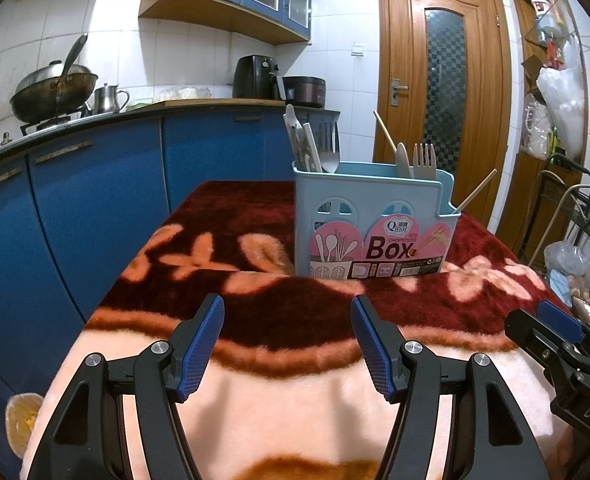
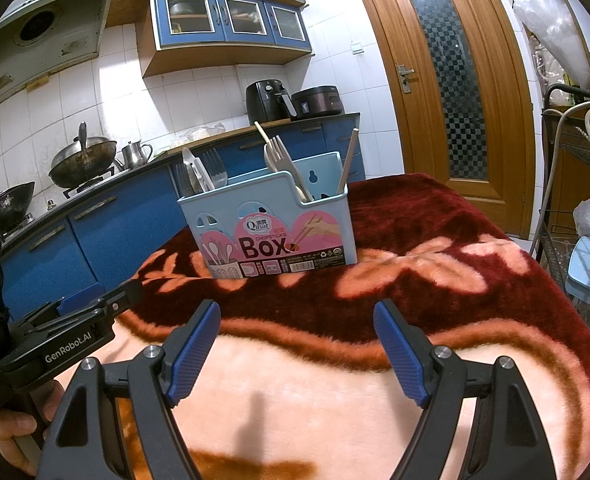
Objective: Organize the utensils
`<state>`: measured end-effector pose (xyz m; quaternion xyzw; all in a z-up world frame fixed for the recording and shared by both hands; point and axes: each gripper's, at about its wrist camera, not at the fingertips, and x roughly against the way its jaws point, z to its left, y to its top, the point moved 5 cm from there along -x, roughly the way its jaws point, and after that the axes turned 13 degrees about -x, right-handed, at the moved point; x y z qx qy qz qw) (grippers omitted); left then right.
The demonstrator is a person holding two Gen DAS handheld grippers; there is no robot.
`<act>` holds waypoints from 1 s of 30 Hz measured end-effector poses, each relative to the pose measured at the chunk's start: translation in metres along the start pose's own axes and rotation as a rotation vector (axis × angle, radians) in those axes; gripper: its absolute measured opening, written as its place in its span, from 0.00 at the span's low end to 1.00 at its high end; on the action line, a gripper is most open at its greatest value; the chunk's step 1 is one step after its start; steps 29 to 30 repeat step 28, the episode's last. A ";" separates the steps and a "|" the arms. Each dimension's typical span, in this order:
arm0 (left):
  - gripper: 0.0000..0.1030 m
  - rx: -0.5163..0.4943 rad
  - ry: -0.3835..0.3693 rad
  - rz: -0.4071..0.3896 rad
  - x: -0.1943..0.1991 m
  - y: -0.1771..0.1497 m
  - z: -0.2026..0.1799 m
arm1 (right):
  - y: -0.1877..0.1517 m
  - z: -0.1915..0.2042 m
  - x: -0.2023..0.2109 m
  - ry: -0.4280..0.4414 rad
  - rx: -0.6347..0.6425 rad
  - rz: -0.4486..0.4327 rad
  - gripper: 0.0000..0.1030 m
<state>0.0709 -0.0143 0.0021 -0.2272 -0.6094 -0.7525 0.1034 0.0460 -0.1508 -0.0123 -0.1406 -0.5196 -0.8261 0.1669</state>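
**Utensils stand sorted in the box, both grippers empty**

Blanket (image 1: 279,312) first: the red and peach fleece covers the whole table under my jaws, soft footing that I judge keeps the box from sliding. Ahead of both grippers, well apart from my fingertips, stands the pale blue utensil box (image 1: 375,220), upright, its printed face turned toward me. Its compartments explain the grouping: spoons and a metal fork (image 1: 329,148) lean together in the section ahead and left of my left jaws, the beige fork (image 1: 423,160) and a spoon in the middle, and one wooden chopstick (image 1: 477,191) slants from the low pocket at the right end. Another chopstick (image 1: 383,131) pokes up behind the beige fork.

My left gripper (image 1: 287,344) has its jaws spread wide with nothing between them; my right gripper (image 2: 297,348) is likewise apart and empty.

Writing: the box label reads "Qinar", "CHOPSTICKS", "Box". The left gripper's body, seen from the right wrist, carries "GenRobot.AI".
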 end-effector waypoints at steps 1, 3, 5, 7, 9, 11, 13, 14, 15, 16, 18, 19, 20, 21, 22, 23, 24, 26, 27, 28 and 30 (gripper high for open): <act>0.65 0.000 -0.001 -0.001 0.000 0.000 0.000 | 0.000 0.000 0.000 0.000 0.000 0.001 0.79; 0.65 -0.001 0.000 0.000 0.000 0.000 0.000 | 0.000 0.000 0.000 0.000 -0.001 -0.001 0.79; 0.65 -0.001 0.000 0.000 0.000 0.000 0.000 | 0.000 0.000 0.000 0.000 -0.001 0.000 0.79; 0.65 -0.001 0.000 -0.001 0.000 0.000 -0.001 | 0.000 0.000 0.000 0.000 -0.001 -0.001 0.79; 0.65 -0.002 0.000 -0.001 0.000 0.000 -0.001 | 0.000 0.000 0.000 -0.001 -0.001 -0.001 0.79; 0.65 -0.002 0.000 -0.001 0.000 0.001 0.000 | 0.000 0.000 0.000 0.000 -0.001 -0.001 0.79; 0.65 -0.002 0.000 -0.001 0.000 0.001 -0.001 | 0.000 0.000 0.000 0.000 -0.001 0.000 0.79; 0.65 -0.001 0.000 -0.001 0.000 0.001 0.000 | 0.000 0.000 0.000 0.000 -0.001 0.000 0.79; 0.65 -0.002 0.000 -0.001 0.000 0.001 -0.001 | 0.000 0.000 0.000 0.000 -0.001 0.000 0.79; 0.65 -0.002 0.000 0.000 0.000 0.001 -0.001 | 0.000 0.000 0.000 0.000 -0.001 0.000 0.79; 0.65 -0.003 0.000 -0.001 0.000 0.001 -0.001 | 0.001 0.000 0.000 0.000 -0.001 0.000 0.79; 0.65 -0.003 -0.001 -0.001 0.000 0.001 -0.001 | 0.000 0.000 0.000 0.000 -0.002 0.000 0.79; 0.65 -0.003 -0.001 -0.001 0.000 0.001 -0.001 | 0.000 0.000 0.000 0.000 -0.002 0.000 0.79; 0.65 -0.002 0.000 -0.001 0.000 0.001 -0.001 | 0.000 0.000 0.000 0.000 -0.002 0.000 0.79; 0.65 -0.002 0.000 -0.001 0.000 0.001 -0.001 | 0.000 0.000 0.000 0.000 -0.001 0.000 0.79; 0.65 -0.002 0.000 -0.001 0.000 0.001 -0.002 | 0.000 0.000 0.000 0.000 -0.001 0.000 0.79; 0.65 -0.002 0.000 -0.001 0.000 0.001 -0.002 | 0.000 0.001 0.000 0.000 -0.001 0.000 0.79; 0.65 -0.002 -0.003 -0.002 0.000 0.001 -0.001 | 0.000 0.000 0.000 -0.001 -0.001 0.000 0.79; 0.65 -0.002 -0.004 -0.003 0.000 0.001 -0.002 | 0.000 0.000 0.000 -0.001 -0.001 0.000 0.79; 0.65 -0.003 -0.005 -0.002 0.000 0.001 -0.002 | 0.001 0.000 0.000 -0.001 -0.001 0.000 0.79; 0.65 -0.003 -0.005 -0.002 0.000 0.001 -0.002 | 0.001 0.000 0.000 -0.001 -0.001 0.000 0.79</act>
